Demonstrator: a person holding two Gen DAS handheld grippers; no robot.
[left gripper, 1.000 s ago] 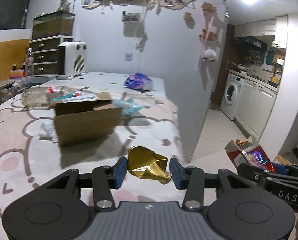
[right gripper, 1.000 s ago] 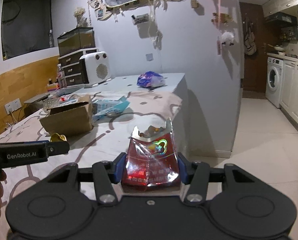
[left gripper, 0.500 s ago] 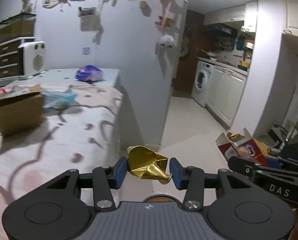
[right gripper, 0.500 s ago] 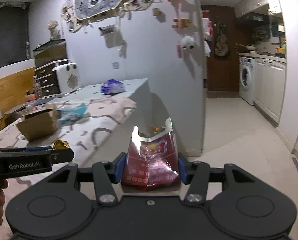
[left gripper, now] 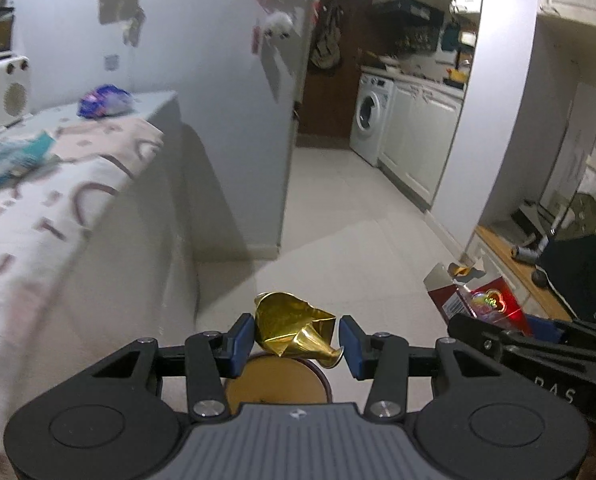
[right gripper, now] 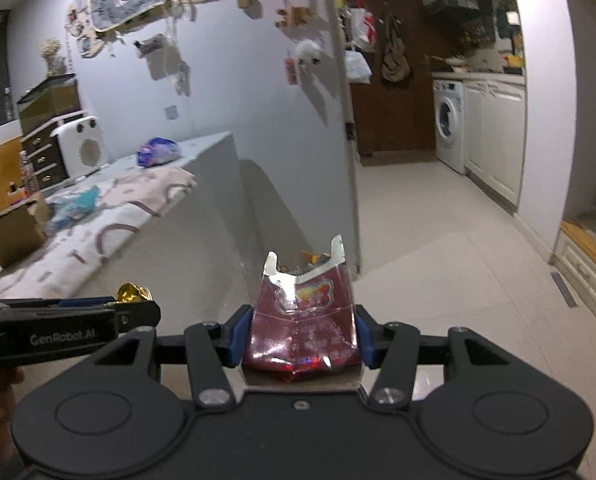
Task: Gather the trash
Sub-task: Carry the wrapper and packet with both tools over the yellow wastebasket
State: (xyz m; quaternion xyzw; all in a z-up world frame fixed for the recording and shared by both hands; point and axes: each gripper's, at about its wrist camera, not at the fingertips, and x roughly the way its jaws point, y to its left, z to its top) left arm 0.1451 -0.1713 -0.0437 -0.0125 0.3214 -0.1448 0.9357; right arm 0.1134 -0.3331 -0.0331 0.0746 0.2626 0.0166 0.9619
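A crumpled gold foil wrapper (left gripper: 289, 324) sits between the blue pads of my left gripper (left gripper: 296, 338), which is shut on it. My right gripper (right gripper: 302, 336) is shut on a torn-open red carton (right gripper: 304, 320) with a shiny printed front. Both are held over the tiled floor, beside the cloth-covered table. In the left wrist view the red carton (left gripper: 478, 300) and right gripper (left gripper: 538, 330) show at the right. The right wrist view has the left gripper (right gripper: 137, 308) and gold wrapper (right gripper: 131, 293) at its left. A round tan disc with a dark rim (left gripper: 275, 380) lies just beneath the left jaws, mostly hidden.
The table (right gripper: 145, 204) on the left carries a cardboard box (right gripper: 9, 232), blue wrappers (right gripper: 73, 204) and a purple bag (right gripper: 157, 152). A wall corner (right gripper: 350, 200) stands ahead. Pale floor tiles (right gripper: 438, 240) run to a washing machine (right gripper: 450, 124) and white cabinets. A dark bag (left gripper: 578, 276) is at the right.
Both views have swung right, off the tabletop and toward the floor and kitchen. Both grippers have moved away from the table and lower. Each keeps its hold on its piece.
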